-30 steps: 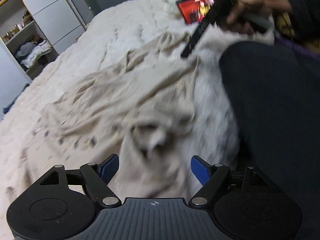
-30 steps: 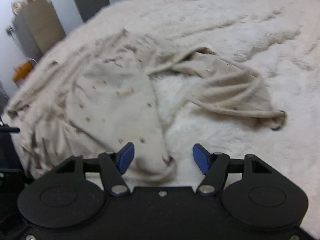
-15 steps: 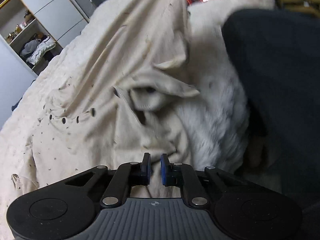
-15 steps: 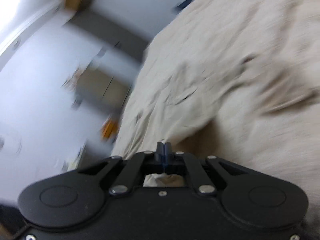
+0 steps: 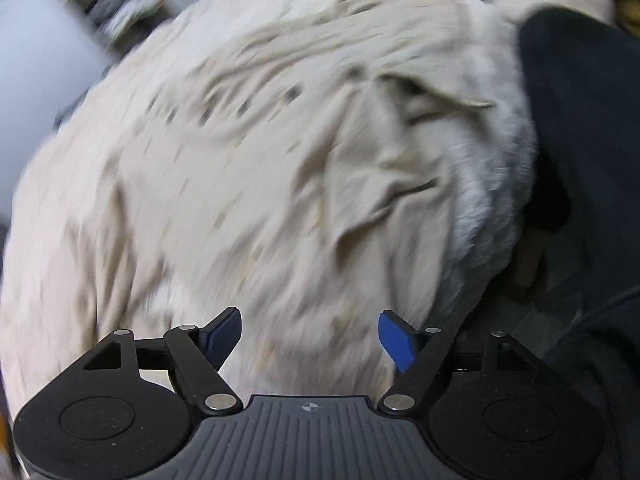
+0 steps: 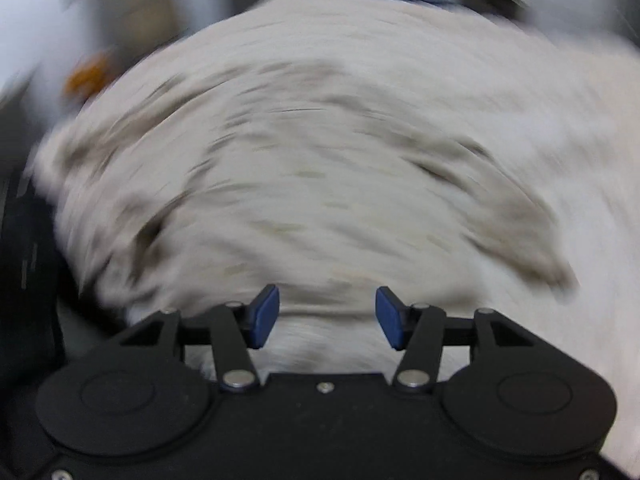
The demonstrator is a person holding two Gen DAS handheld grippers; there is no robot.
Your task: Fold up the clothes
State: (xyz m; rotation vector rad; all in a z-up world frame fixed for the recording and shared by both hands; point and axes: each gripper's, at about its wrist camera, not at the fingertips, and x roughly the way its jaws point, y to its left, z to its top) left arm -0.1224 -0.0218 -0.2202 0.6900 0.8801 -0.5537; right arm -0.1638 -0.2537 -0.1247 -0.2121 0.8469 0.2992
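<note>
Cloth lies spread and crumpled on the fluffy bed (image 5: 492,184): the beige shirt (image 5: 248,168). Your left gripper (image 5: 310,340) and right gripper (image 6: 327,317) fingers are opening, holding nothing. Next, you need a shirt edge to grab and fold over.

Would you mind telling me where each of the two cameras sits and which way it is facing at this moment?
Left wrist: sits on the left gripper, looking forward and down along its blue pads at the beige garment on the fluffy white blanket; jaws opening, nothing between them; the person's dark-clothed leg shows at right.
Right wrist: sits on the right gripper, looking down at the blurred garment; jaws opening, empty.
Shared: both views show the same garment and blanket.
</note>
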